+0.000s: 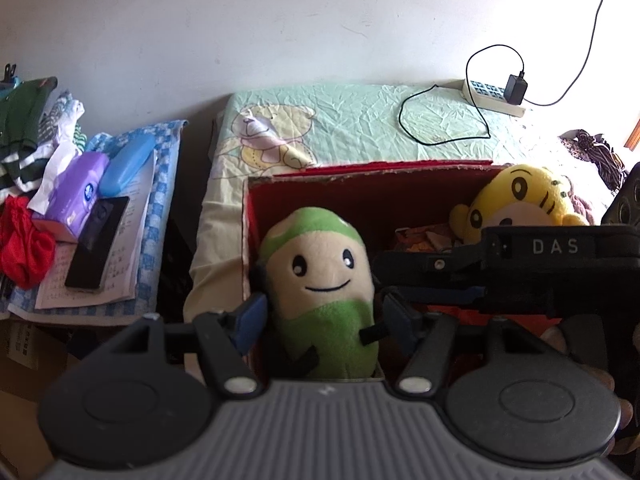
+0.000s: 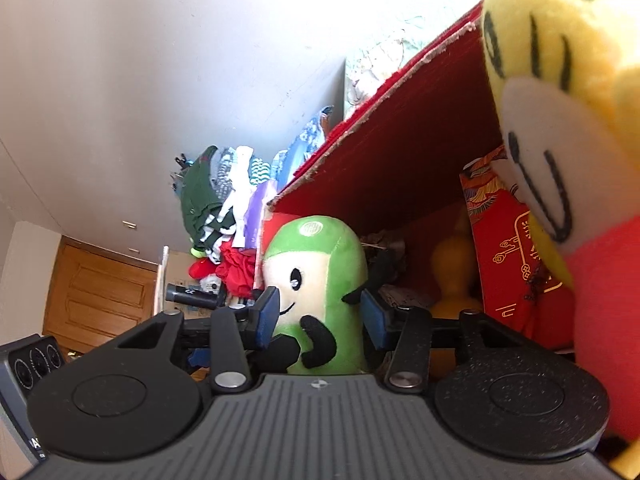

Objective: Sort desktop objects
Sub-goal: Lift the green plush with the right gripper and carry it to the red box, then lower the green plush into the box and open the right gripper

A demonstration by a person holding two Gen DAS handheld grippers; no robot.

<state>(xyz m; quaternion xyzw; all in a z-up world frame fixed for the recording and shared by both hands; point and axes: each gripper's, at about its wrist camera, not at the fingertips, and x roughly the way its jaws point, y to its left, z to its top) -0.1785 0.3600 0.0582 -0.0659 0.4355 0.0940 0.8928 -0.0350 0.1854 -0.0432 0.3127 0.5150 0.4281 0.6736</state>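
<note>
A green and cream plush toy (image 1: 324,280) with a smiling face stands upright at the left end of a red cardboard box (image 1: 372,170). My left gripper (image 1: 326,320) straddles the toy, open, with a small gap between each blue pad and the toy's sides. The right gripper's black housing (image 1: 560,264) reaches in from the right, and its tips end at the toy's edge. In the right wrist view the toy (image 2: 320,280) shows between the fingertips of my right gripper (image 2: 320,316), which stands open and does not squeeze it. A yellow tiger plush (image 1: 516,200) (image 2: 560,60) sits at the box's right end.
The box (image 2: 400,140) also holds a red printed packet (image 2: 512,272). It rests on a pale green sheet (image 1: 340,120) carrying a power strip (image 1: 492,98), charger and cable. The left side table holds a purple tissue pack (image 1: 76,196), blue case (image 1: 126,164), black phone (image 1: 98,248), papers and clothes (image 1: 24,128).
</note>
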